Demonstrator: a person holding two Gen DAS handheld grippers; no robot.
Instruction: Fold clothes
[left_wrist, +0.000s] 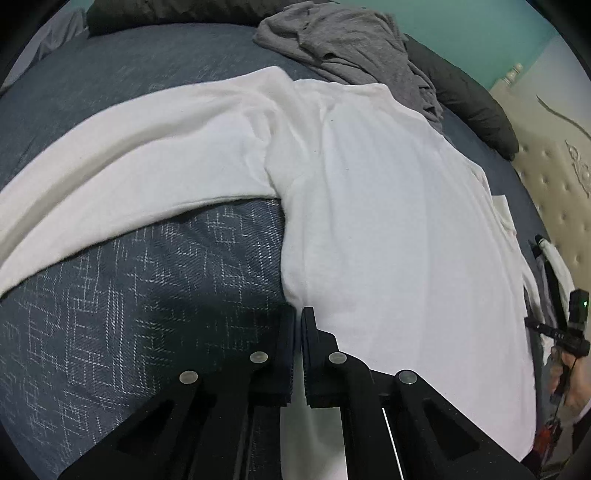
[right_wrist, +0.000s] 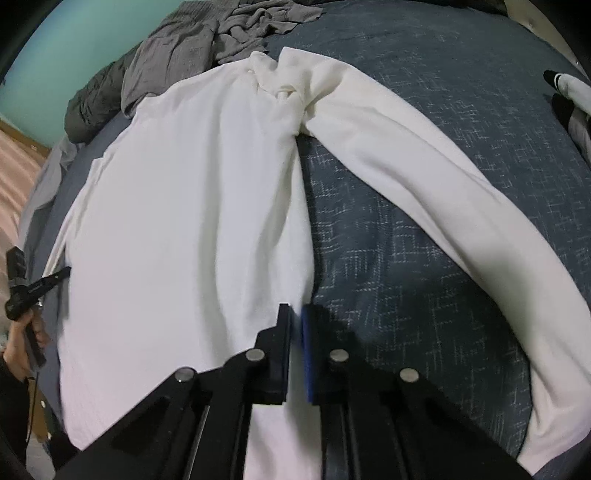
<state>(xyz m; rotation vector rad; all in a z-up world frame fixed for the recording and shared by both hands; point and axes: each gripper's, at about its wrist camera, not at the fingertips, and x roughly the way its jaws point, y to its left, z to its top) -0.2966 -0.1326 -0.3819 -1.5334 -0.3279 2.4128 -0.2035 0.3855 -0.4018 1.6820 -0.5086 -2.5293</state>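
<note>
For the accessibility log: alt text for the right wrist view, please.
The right hand-held gripper, jaws closed on the white long-sleeved shirt at its side edge, over a dark blue patterned bedspread. Grey crumpled clothes lie beyond.

My left gripper (left_wrist: 298, 314) is matte black plastic: two flat, blocky fingers on angular link arms, with four round silver pins (left_wrist: 258, 357) behind the tips. My right gripper (right_wrist: 295, 310) matches it, except its right-hand pad (right_wrist: 307, 354) is blue. A thin black cable (right_wrist: 31, 402) trails below the far handle.
</note>
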